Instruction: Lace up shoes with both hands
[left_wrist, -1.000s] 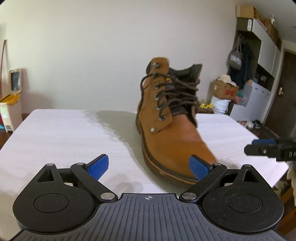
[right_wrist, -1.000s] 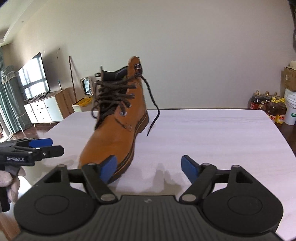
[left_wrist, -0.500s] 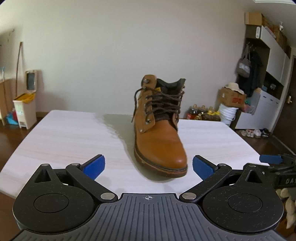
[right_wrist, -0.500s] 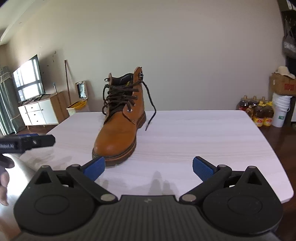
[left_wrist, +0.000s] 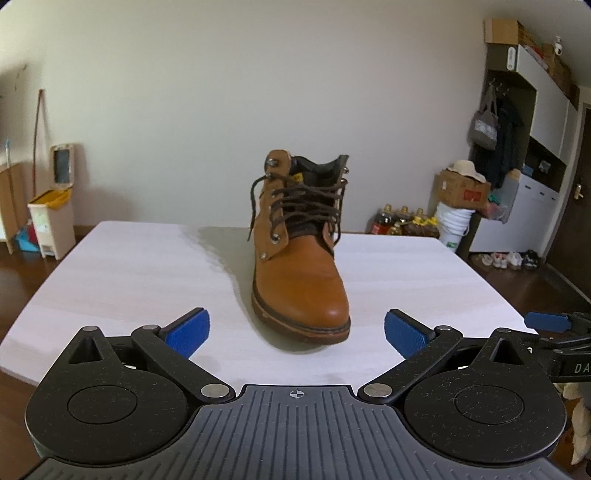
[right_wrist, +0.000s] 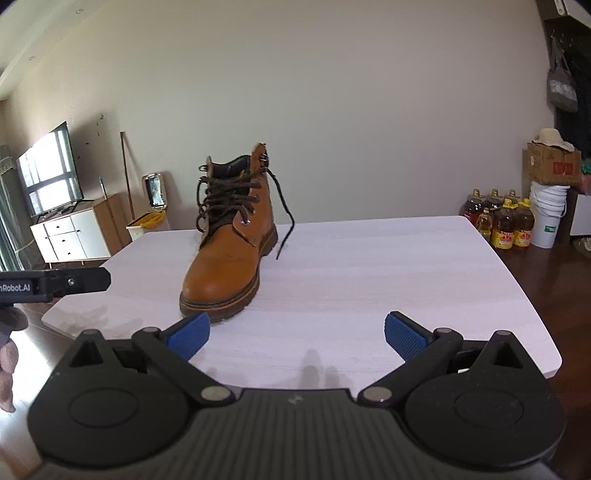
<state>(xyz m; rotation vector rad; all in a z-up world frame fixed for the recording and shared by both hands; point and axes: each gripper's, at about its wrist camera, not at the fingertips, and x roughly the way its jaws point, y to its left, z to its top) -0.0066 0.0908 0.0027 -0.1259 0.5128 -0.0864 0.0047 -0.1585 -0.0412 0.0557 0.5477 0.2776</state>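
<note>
A tan leather boot (left_wrist: 301, 273) stands upright on the white table (left_wrist: 129, 280), toe toward me, with dark brown laces (left_wrist: 306, 201) crossed loosely up its front. One lace end (right_wrist: 284, 218) hangs down the boot's side to the table, and another lace end (left_wrist: 253, 206) droops on the opposite side. My left gripper (left_wrist: 296, 330) is open just short of the toe, nothing between its blue pads. My right gripper (right_wrist: 297, 330) is open too, to the right of the boot (right_wrist: 229, 254) and apart from it. Each gripper shows at the edge of the other's view.
The table's near edge lies just under both grippers. Beyond the table are oil bottles (right_wrist: 502, 223), a white bucket (right_wrist: 548, 214) and a cardboard box (right_wrist: 552, 166) at the right, a small bin (left_wrist: 50, 218) and a TV cabinet (right_wrist: 70, 232) at the left.
Both grippers have drawn back from the boot, which now looks smaller and farther off. The boot has stayed where it was on the table. Both grippers remain open.
</note>
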